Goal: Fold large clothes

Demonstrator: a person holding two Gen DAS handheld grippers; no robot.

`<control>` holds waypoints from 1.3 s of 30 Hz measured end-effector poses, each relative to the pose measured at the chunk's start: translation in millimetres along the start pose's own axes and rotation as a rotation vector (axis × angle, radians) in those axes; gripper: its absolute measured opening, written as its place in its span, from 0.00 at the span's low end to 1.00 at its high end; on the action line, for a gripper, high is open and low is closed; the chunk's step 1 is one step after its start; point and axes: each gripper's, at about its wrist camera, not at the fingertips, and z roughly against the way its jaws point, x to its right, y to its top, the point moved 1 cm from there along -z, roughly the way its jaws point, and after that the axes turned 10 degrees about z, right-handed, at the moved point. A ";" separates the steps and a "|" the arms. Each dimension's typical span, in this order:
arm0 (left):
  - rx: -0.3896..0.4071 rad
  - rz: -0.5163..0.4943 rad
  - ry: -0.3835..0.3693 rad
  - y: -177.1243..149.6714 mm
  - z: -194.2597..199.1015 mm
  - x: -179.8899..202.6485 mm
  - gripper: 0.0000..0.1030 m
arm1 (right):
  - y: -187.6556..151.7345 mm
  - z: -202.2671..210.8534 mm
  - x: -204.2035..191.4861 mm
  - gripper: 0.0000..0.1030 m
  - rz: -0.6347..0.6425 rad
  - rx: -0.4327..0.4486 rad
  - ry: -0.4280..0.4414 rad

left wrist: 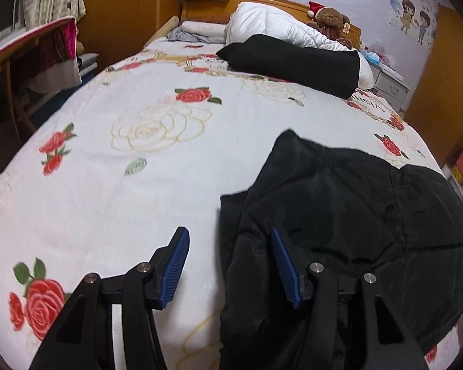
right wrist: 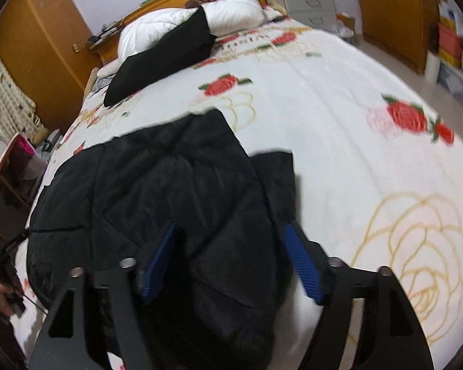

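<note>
A black quilted jacket (left wrist: 355, 215) lies bunched on the rose-print bed cover (left wrist: 139, 191). In the left wrist view my left gripper (left wrist: 229, 231) hangs open over the jacket's left edge. Its right fingertip (left wrist: 276, 240) is above the black cloth and its left one above the bare cover, and neither pad presses on anything. In the right wrist view the same jacket (right wrist: 169, 178) spreads out below my right gripper (right wrist: 230, 225). That gripper stands wide open over a puffy fold near the jacket's right edge, with nothing clamped.
A folded black garment (left wrist: 293, 61) leans on a white duvet (left wrist: 271, 21) beside a teddy bear (left wrist: 331, 20) at the headboard. A wooden table (left wrist: 21, 61) stands left of the bed. Drawers (right wrist: 308, 6) and wardrobes (right wrist: 392, 12) stand beyond. A person's hand (right wrist: 3, 296) shows at lower left.
</note>
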 end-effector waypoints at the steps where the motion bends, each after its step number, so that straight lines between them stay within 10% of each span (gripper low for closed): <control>1: -0.005 0.002 -0.006 -1.3 -2.4 0.4 0.56 | -2.4 -1.4 4.0 0.75 -0.014 -0.009 0.014; 15: -0.128 0.201 -0.199 -2.7 -49.4 -23.4 0.80 | -15.3 -42.2 35.2 0.80 -0.128 -0.052 0.169; 27: -0.236 0.133 -0.245 -3.5 -80.8 6.9 0.84 | 2.1 -75.6 30.9 0.80 -0.127 -0.110 0.240; 31: -0.247 0.127 -0.245 -4.3 -85.6 12.5 0.86 | 7.7 -80.9 26.1 0.66 -0.109 -0.125 0.263; 39: -0.158 -0.018 -0.136 -7.4 -63.0 38.5 0.48 | 11.8 -69.8 7.2 0.34 -0.042 -0.101 0.234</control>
